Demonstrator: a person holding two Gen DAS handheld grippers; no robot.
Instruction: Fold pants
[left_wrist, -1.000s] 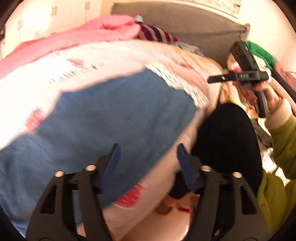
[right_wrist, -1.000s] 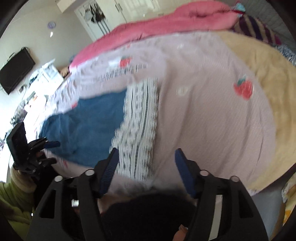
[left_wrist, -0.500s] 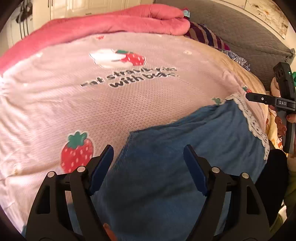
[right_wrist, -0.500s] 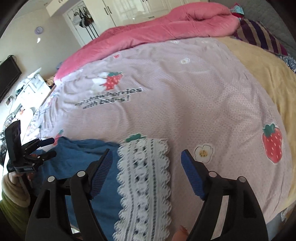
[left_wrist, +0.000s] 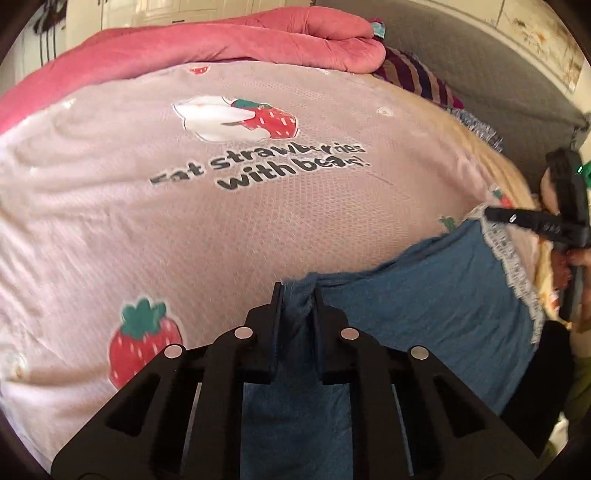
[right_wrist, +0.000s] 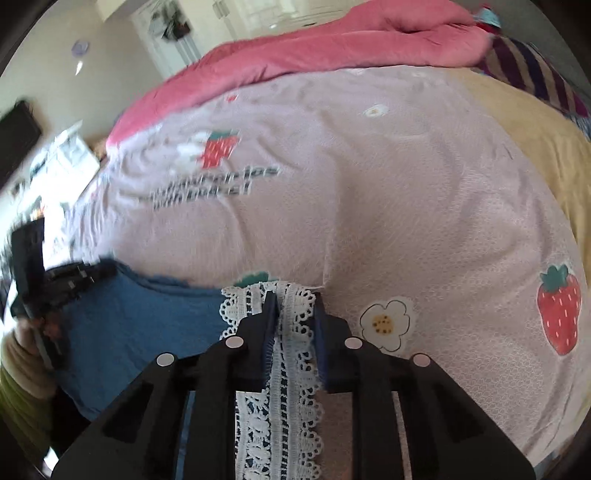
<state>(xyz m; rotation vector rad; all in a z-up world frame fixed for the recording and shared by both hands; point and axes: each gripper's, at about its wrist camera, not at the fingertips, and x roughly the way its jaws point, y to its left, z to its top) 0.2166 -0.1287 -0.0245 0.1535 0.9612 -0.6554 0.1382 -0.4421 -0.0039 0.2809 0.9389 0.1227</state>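
Blue pants (left_wrist: 424, 295) with a white lace hem (right_wrist: 273, 406) lie flat at the near edge of a pink strawberry-print bedspread (left_wrist: 184, 221). My left gripper (left_wrist: 297, 291) is closing its jaws, and the pads pinch a bunched fold of blue cloth at the pants' left corner. My right gripper (right_wrist: 293, 295) is also closing, its pads pressing on the lace hem at the opposite end. Each wrist view shows the other gripper, held in a hand, at the far end of the pants.
A rolled pink quilt (left_wrist: 221, 48) lies along the far side of the bed. A striped pillow (left_wrist: 417, 77) and a grey headboard (left_wrist: 498, 74) are at the right. A yellow blanket (right_wrist: 535, 147) covers the right part of the bed.
Both grippers stood wide open over the pants half a second ago. Now their jaws have come together on the cloth: the left on blue fabric, the right on lace.
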